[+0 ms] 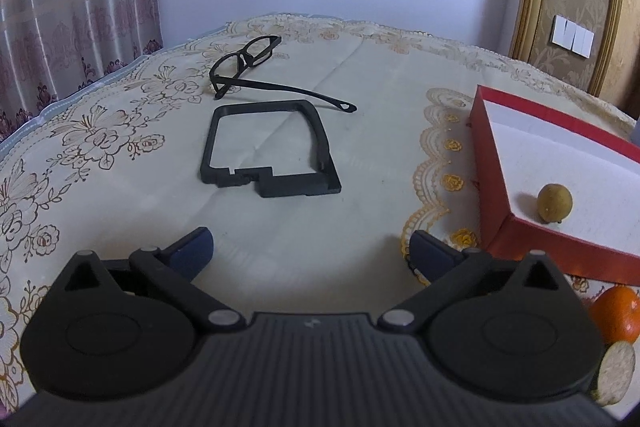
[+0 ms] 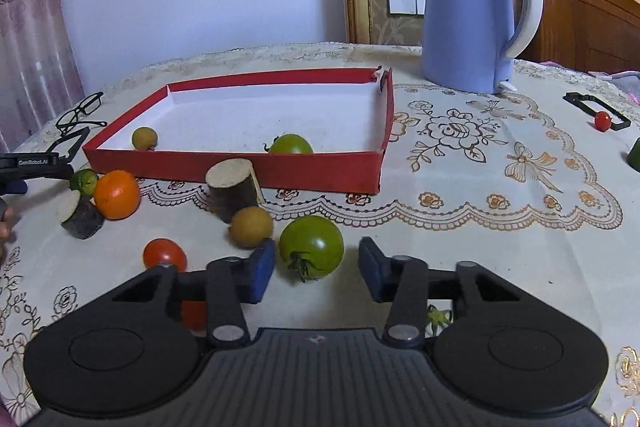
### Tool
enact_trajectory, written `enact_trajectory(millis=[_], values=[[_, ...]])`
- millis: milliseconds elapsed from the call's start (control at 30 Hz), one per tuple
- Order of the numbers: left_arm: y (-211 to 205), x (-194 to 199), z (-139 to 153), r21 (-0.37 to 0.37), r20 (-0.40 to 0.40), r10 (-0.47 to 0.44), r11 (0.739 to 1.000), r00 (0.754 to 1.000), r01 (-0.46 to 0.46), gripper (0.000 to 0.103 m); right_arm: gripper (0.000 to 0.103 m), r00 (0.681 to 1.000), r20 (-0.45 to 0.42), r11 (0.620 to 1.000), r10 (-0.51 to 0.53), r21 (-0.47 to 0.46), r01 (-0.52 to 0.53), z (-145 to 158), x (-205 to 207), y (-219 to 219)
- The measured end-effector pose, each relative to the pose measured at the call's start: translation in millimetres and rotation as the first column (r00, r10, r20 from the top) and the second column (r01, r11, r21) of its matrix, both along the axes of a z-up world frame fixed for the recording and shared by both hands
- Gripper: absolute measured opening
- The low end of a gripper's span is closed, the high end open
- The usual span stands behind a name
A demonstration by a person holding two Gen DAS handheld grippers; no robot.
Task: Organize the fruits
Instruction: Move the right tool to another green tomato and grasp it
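Observation:
A red box (image 2: 240, 163) with a white floor holds a small yellow-brown fruit (image 2: 144, 137) and a green tomato (image 2: 291, 145). In front of it lie an orange (image 2: 117, 194), a small green fruit (image 2: 83, 181), a tan round fruit (image 2: 251, 227), a red tomato (image 2: 165, 254) and a second green tomato (image 2: 311, 247). My right gripper (image 2: 316, 269) is open with its fingers on either side of that tomato, not touching it. My left gripper (image 1: 310, 253) is open and empty over bare cloth, left of the box (image 1: 496, 187), which holds the yellow-brown fruit (image 1: 554, 203). The orange (image 1: 616, 313) shows at its right edge.
Two cut dark log pieces (image 2: 234, 193) (image 2: 82, 215) stand among the fruit. A blue kettle (image 2: 476, 11) is behind the box. Black glasses (image 1: 248, 61) and a black frame part (image 1: 272, 147) lie ahead of the left gripper. A small red fruit (image 2: 601, 120) sits in another black frame far right.

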State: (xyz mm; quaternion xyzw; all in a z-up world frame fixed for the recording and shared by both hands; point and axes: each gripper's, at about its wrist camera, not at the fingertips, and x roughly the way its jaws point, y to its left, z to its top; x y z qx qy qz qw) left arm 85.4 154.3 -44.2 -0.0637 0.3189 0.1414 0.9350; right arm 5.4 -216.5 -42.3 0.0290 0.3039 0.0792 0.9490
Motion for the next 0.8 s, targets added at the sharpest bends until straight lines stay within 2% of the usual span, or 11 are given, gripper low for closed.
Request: enact_trajectory(millis=[100, 367, 567, 800], values=[[-2, 2, -1, 0.015, -0.011, 0.0, 1.0, 1.0, 0.0, 0.103, 0.034, 1.0, 0.007, 1.0, 0.007, -0.019, -0.007, -1, 0, 3], [-3, 2, 0, 0.014, -0.01, 0.0, 1.0, 1.0, 0.0, 0.103, 0.033, 1.0, 0.02, 1.0, -0.011, -0.017, 0.011, 0, -3, 1], [-3, 2, -1, 0.015, -0.01, 0.0, 1.0, 1.0, 0.0, 0.103, 0.033, 0.998, 0.063, 1.0, -0.02, -0.014, 0.02, 5, -10, -1], [-3, 2, -1, 0.015, -0.01, 0.0, 1.0, 1.0, 0.0, 0.103, 0.032, 0.992, 0.12, 0.999, -0.026, -0.028, 0.029, 27, -4, -4]])
